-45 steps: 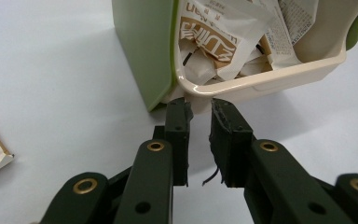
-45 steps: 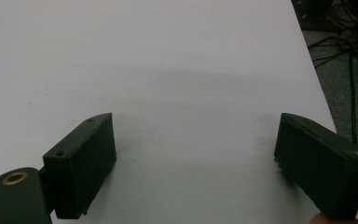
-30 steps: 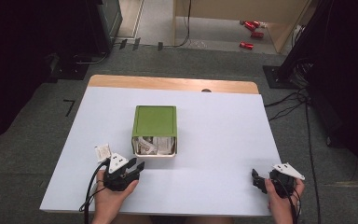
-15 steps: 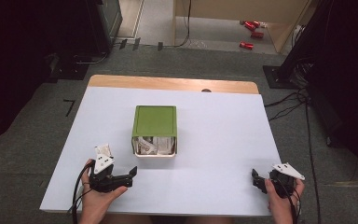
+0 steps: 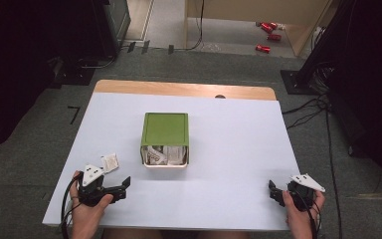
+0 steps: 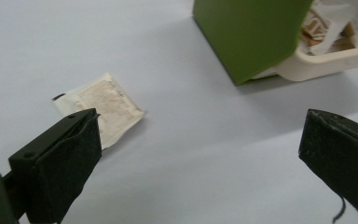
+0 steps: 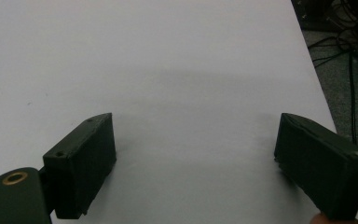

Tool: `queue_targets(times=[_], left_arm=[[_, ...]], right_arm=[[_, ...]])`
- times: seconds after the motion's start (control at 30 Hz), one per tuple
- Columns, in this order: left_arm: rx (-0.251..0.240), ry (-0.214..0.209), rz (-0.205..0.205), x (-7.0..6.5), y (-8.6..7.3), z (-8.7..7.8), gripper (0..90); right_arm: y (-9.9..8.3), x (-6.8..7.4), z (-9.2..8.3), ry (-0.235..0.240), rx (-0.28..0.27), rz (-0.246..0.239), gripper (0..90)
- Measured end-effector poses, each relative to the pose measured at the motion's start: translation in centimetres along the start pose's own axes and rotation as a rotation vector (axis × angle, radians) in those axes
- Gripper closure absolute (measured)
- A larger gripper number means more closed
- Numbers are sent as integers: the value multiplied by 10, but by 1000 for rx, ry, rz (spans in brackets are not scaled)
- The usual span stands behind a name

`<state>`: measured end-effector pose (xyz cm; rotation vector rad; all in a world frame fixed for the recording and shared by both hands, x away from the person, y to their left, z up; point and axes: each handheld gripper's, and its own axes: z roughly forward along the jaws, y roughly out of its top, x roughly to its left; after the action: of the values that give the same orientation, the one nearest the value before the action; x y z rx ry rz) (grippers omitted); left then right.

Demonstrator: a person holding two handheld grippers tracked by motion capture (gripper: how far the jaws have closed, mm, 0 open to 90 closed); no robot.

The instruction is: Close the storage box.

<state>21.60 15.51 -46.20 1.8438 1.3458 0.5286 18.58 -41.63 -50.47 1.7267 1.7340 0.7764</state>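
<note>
a white table under a fixed camera, with a wooden strip along its far edge. near the middle, a green box over a cream tray, open on the near side and stuffed with small paper packets.

one small packet flat on the table, just left of the box front and apart from it, close to the left gripper. in the left gripper view, the same packet lay beyond the tip of the left-hand jaw, partly hidden behind it, not between the two jaws, with a corner of the green box and the cream tray further off at the upper right.

left gripper held in the left hand at the near left corner of the table, jaws wide apart, nothing between them, only bare table surface.

right gripper held in the right hand at the near right corner, well apart from the box. in the right gripper view, right gripper also spread wide, empty, low over the table, with the table edge and dark floor cables at the right.

red things on the floor far behind the table, too small to tell what.
</note>
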Motion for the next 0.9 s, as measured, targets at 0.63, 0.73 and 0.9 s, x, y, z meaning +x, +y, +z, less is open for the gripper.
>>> queue_targets(times=[0.63,0.73,0.9], left_arm=[[21,158,-44,58,-12,-14,0],[37,158,-42,64,-14,-11,0],[72,171,-14,66,-16,1,0]], right_arm=[[0,0,0,0,0,0,120],[0,0,0,0,0,1,120],[0,0,0,-1,-1,0,120]])
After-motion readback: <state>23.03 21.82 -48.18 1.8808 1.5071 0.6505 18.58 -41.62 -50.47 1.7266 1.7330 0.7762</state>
